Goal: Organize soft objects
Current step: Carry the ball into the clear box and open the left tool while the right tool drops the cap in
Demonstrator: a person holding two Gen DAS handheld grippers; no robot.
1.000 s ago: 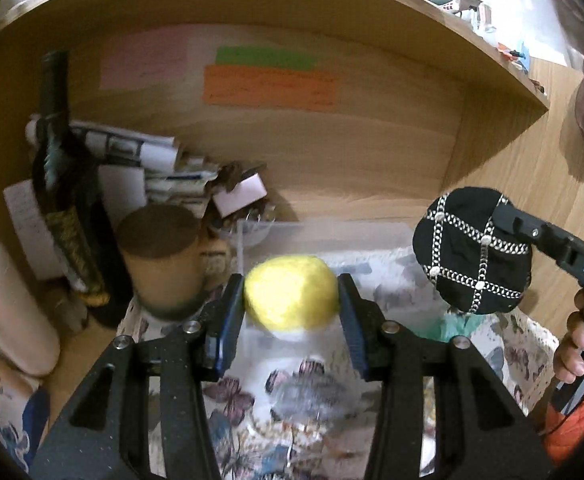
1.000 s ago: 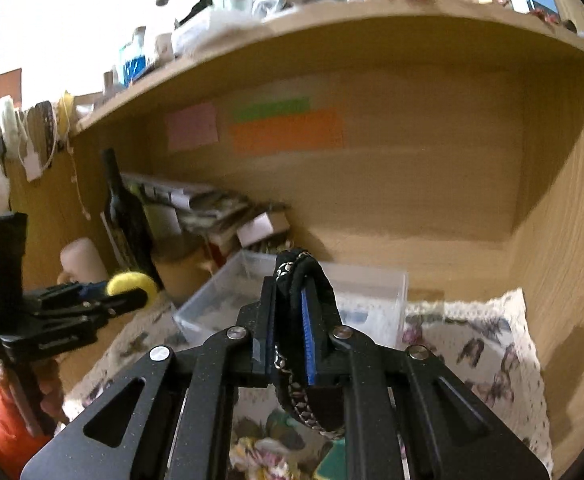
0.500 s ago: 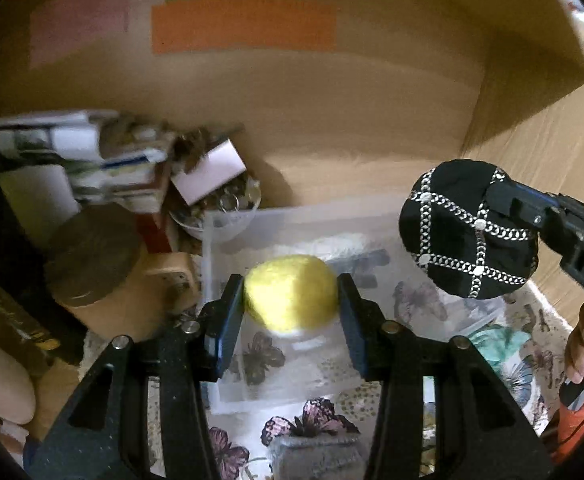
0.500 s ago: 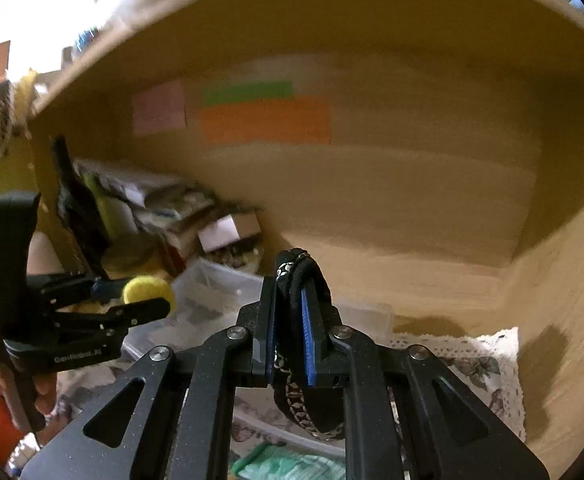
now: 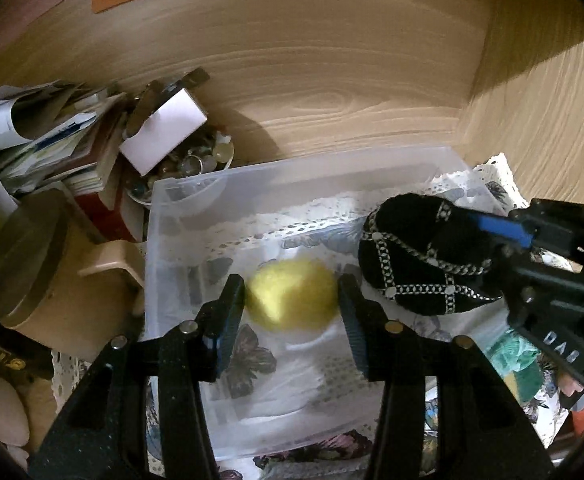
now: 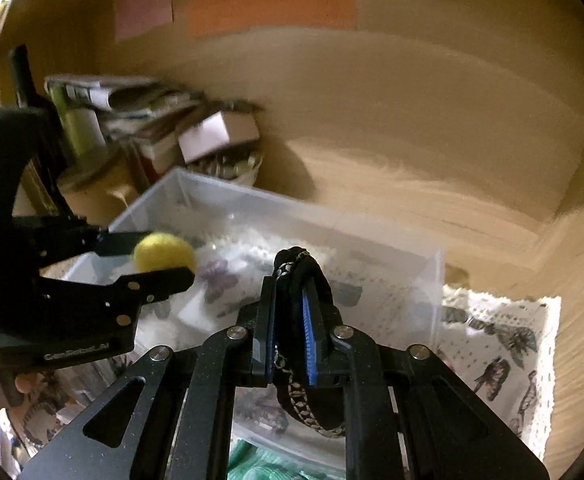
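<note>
My left gripper [image 5: 292,300] is shut on a fuzzy yellow ball [image 5: 293,294] and holds it above the open clear plastic bin [image 5: 160,280]. The ball and left gripper also show in the right wrist view [image 6: 164,252]. My right gripper [image 6: 290,320] is shut on a black soft pouch with silver chain trim [image 6: 299,276] and holds it over the bin's right side. The pouch shows in the left wrist view [image 5: 423,256]. The bin's inside looks bare; a butterfly-print cloth shows through it.
The bin [image 6: 371,248] stands on a butterfly-print lace cloth [image 6: 499,344] inside a wooden alcove. Left of it are a tan mug [image 5: 44,268], stacked papers [image 5: 48,140] and a bowl of small items [image 5: 188,160]. A green soft item [image 5: 515,360] lies at the front right.
Both grippers have moved forward and down toward the bin, each with its object held. The ball and the pouch now hang over the bin's inside.
</note>
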